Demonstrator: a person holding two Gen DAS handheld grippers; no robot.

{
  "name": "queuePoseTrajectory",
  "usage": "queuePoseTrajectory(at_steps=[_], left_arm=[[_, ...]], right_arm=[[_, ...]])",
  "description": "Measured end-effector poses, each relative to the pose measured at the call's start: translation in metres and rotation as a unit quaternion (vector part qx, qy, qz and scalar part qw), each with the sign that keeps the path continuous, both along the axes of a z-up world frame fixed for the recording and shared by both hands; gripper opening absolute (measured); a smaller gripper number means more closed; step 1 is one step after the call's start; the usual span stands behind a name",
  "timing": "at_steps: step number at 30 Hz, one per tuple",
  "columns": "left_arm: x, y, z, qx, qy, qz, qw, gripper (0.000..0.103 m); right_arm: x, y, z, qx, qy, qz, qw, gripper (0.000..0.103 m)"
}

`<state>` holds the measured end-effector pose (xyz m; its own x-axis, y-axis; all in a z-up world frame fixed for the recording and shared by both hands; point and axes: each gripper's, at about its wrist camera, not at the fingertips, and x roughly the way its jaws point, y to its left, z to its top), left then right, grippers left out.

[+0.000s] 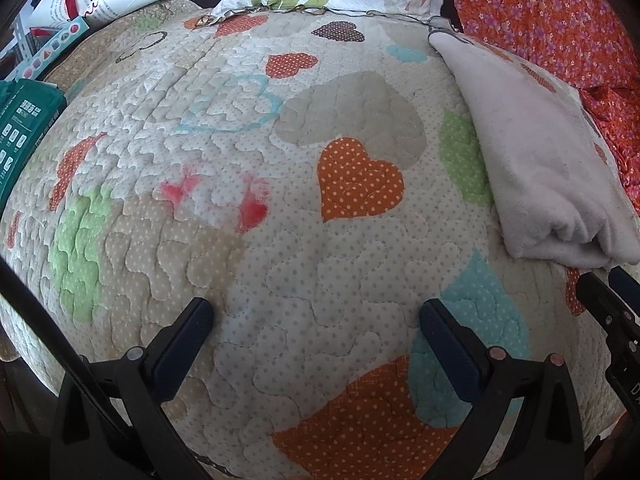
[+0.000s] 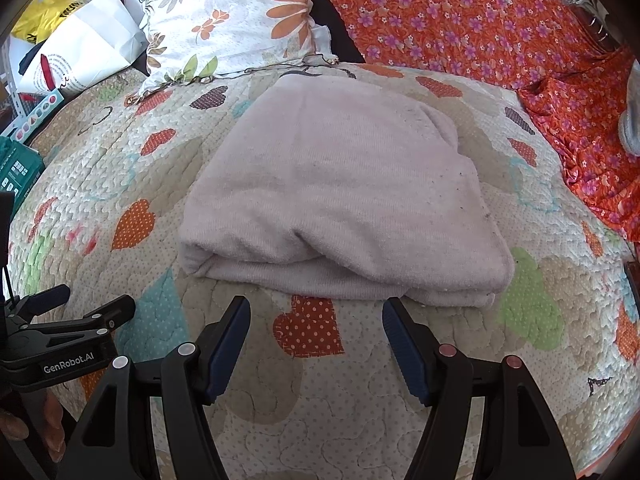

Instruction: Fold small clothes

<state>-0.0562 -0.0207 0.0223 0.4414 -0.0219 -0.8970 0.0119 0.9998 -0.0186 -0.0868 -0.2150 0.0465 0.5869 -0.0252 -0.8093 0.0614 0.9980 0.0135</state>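
Note:
A pale lilac cloth (image 2: 340, 192) lies folded into a thick rectangle on the heart-patterned quilt (image 2: 320, 400), its rolled fold edge toward me. My right gripper (image 2: 316, 312) stands open just short of that edge, with only quilt between its fingers. In the left wrist view the same folded cloth (image 1: 548, 168) sits at the right. My left gripper (image 1: 316, 312) hangs open over bare quilt (image 1: 240, 140), well to the left of the cloth. The left gripper (image 2: 86, 306) also shows at the lower left of the right wrist view, and the right gripper (image 1: 608, 284) at the right edge of the left wrist view.
A flowered pillow (image 2: 228, 20) and an orange floral sheet (image 2: 480, 24) lie along the far side of the quilt. White and yellow bags (image 2: 80, 36) and a green box (image 1: 24, 128) crowd the left edge. A hand (image 2: 24, 428) shows at the bottom left.

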Motion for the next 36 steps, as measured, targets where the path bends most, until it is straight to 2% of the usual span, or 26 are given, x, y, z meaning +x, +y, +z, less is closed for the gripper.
queuePoseTrajectory(at_steps=[8, 14, 21, 26, 36], left_arm=[[0.006, 0.000, 0.000, 0.002, 0.020, -0.001, 0.9998, 0.103], [0.000, 0.002, 0.007, -0.003, -0.001, 0.008, 1.0000, 0.103], [-0.009, 0.004, 0.029, 0.001, -0.044, 0.017, 0.9989, 0.103], [-0.010, 0.004, 0.035, 0.006, -0.054, 0.017, 0.9984, 0.103], [-0.012, 0.003, 0.036, -0.001, -0.051, 0.016, 0.9986, 0.103]], right_arm=[[-0.001, 0.000, 0.001, -0.002, -0.001, 0.002, 1.000, 0.074], [-0.002, -0.002, 0.001, 0.001, -0.004, -0.002, 1.000, 0.074], [-0.002, -0.004, 0.002, 0.000, -0.005, -0.003, 1.000, 0.074], [-0.001, -0.003, 0.002, -0.001, -0.005, -0.003, 1.000, 0.074], [0.001, -0.003, -0.001, -0.003, -0.002, -0.002, 1.000, 0.075]])
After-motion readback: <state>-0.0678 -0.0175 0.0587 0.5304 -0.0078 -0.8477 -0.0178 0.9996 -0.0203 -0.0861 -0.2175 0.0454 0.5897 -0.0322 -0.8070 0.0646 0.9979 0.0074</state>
